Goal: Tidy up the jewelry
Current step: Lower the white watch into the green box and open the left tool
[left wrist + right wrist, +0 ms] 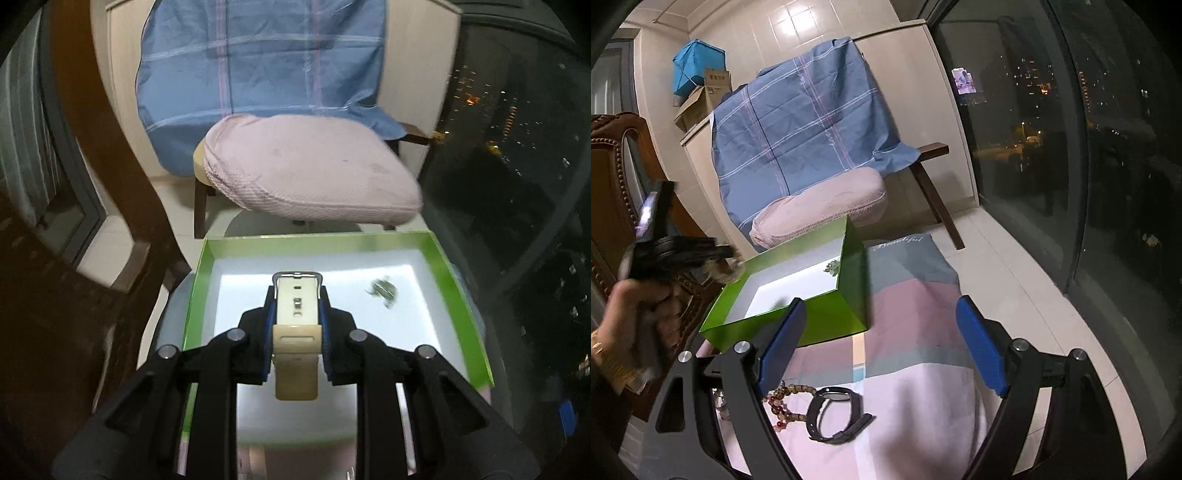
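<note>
My left gripper is shut on a cream watch and holds it above the green box, whose floor is white. A small greenish jewel lies in the box at the far right. In the right wrist view the left gripper hovers blurred over the box's left rim. My right gripper is open and empty above the cloth, near the box's front corner. A black watch and a beaded bracelet lie on the cloth below it.
The box and jewelry rest on a pink and grey cloth over a small table. A chair with a pink cushion and a blue plaid sheet stands behind. A dark window runs along the right. A carved wooden chair is at left.
</note>
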The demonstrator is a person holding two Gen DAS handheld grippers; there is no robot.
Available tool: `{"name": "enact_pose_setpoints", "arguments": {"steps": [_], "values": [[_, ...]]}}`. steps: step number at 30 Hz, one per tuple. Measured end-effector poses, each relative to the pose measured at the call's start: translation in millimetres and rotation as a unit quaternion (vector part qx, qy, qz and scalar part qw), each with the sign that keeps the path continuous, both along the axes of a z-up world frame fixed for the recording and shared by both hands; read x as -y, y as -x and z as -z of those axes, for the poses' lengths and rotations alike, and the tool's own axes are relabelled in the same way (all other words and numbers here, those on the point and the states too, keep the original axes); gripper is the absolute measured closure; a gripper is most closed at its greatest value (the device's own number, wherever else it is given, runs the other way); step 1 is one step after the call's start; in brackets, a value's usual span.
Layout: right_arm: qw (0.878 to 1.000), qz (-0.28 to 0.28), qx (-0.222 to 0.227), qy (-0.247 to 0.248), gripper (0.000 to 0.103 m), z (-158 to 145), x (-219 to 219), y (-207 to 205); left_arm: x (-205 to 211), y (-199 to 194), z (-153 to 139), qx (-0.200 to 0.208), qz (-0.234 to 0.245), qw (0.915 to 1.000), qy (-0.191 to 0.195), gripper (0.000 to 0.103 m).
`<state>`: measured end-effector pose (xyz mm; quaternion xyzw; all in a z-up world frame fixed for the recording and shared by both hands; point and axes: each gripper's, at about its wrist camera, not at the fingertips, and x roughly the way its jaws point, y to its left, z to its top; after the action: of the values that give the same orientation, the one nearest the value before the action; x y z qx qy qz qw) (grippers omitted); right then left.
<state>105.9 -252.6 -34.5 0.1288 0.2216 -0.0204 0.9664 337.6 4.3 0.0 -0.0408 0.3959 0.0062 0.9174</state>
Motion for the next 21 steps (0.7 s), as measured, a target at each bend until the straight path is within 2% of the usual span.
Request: {"name": "enact_pose_setpoints", "arguments": {"steps": [4, 5, 6, 7, 8, 9, 12, 15, 18, 21], "values": [[1.0, -0.01, 0.0, 0.01, 0.022, 0.4, -7.7, -4.1, -12.1, -30.6, 21.8, -0.032, -0.025, 0.9991, 0.009, 0.082], [1.0, -0.012, 0.0, 0.013, 0.022, 0.1, -9.4, -3.8, -17.4, -34.2, 27.8, -0.041, -0.035, 0.9985, 0.005, 0.074], [1.0, -0.014, 0.001, 0.018, 0.022, 0.4, -11.9, -4.2, -20.8, -35.1, 29.4, -0.037, -0.037, 0.9986, 0.003, 0.055], [1.0, -0.016, 0.001, 0.022, 0.022, 1.0, -13.7, -4.4, -23.0, -32.1, 28.4, -0.03, -0.038, 0.9988, -0.002, 0.045], [1.0, -0.016, 0.002, 0.023, 0.022, 1.1, -14.8, -4.6, -25.8, -25.2, 22.9, -0.014, -0.045, 0.9988, -0.014, 0.036], [1.0, -0.016, 0.002, 0.026, 0.022, 1.5, -15.7, -4.8, -27.8, -14.5, 14.4, 0.003, -0.046, 0.9988, -0.016, 0.033], [0.999, -0.015, 0.004, 0.027, 0.022, 1.4, -14.9, -5.4, -24.0, 28.2, -12.4, 0.047, -0.011, 0.9988, -0.003, 0.021], [0.999, -0.012, 0.007, 0.029, 0.022, 0.7, -14.2, -5.1, -9.1, 107.0, -39.6, 0.112, 0.022, 0.9922, -0.049, 0.013], [0.999, -0.013, 0.005, 0.035, 0.022, 0.3, -16.7, -4.6, 0.1, 180.3, -45.5, 0.153, 0.048, 0.9849, -0.065, 0.01], [0.999, -0.015, 0.007, 0.049, 0.022, -0.5, -22.8, 0.1, -3.5, 232.0, -37.0, 0.166, 0.044, 0.9843, -0.04, 0.009]]}}
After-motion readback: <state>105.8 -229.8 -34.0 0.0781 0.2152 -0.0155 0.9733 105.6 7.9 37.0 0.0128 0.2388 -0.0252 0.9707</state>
